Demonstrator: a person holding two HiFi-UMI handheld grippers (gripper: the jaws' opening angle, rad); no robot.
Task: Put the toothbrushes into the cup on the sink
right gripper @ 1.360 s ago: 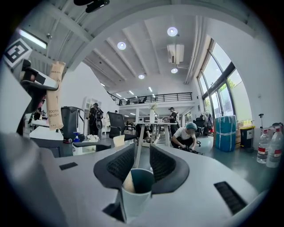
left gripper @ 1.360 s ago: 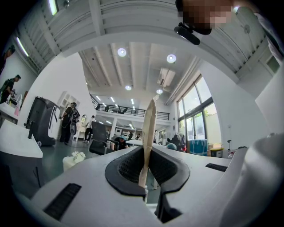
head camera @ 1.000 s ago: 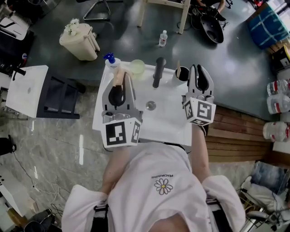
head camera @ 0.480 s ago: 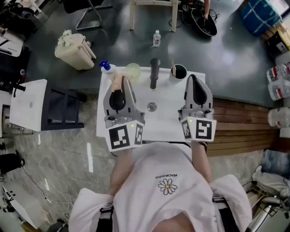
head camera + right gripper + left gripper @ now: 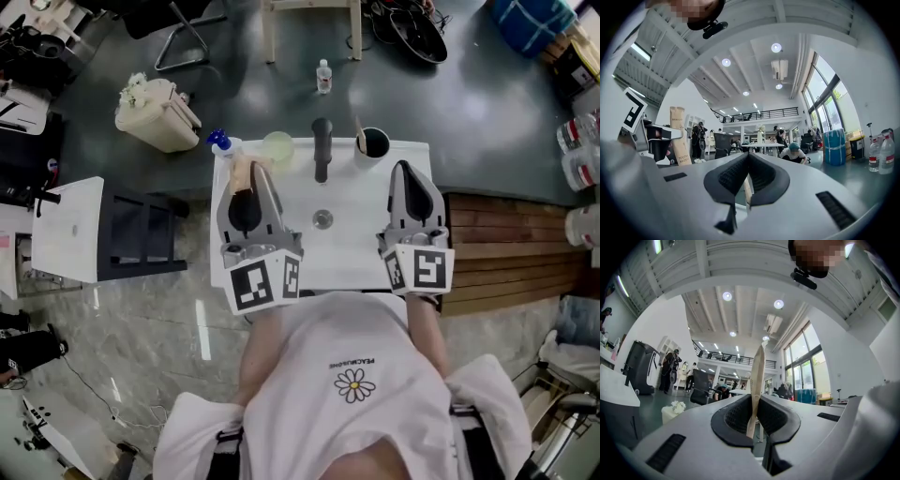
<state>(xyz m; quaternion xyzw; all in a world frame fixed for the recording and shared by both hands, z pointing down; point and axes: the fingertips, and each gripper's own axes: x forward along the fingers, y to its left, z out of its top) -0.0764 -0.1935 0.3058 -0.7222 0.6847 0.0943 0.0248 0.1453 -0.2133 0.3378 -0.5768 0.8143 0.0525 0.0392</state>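
At a white sink (image 5: 361,239), a person in a white T-shirt holds a two-jaw gripper in each hand, both reaching out over the basin. The left gripper (image 5: 255,172) is clamped on a toothbrush in a tan paper sleeve (image 5: 756,376) — the flat packet stands upright between the black pads. Its top rises clear above the jaw tips, over the sink's left side. The right gripper (image 5: 411,171) has its jaws pressed together, tips near the black cup (image 5: 383,142) but apart from it. The cup sits at the back right corner of the sink top. A tan toothbrush handle (image 5: 359,133) is already in the cup, leaning at its left rim. Between the two grippers lies the round drain (image 5: 322,219), and behind it stands the black faucet (image 5: 322,150). A pale green cup (image 5: 277,145) and a blue-capped bottle (image 5: 221,142) stand along the back edge on the left — just beyond the held packet. On the dark floor past the sink are a small water bottle (image 5: 323,77) and a cream bin (image 5: 157,111).
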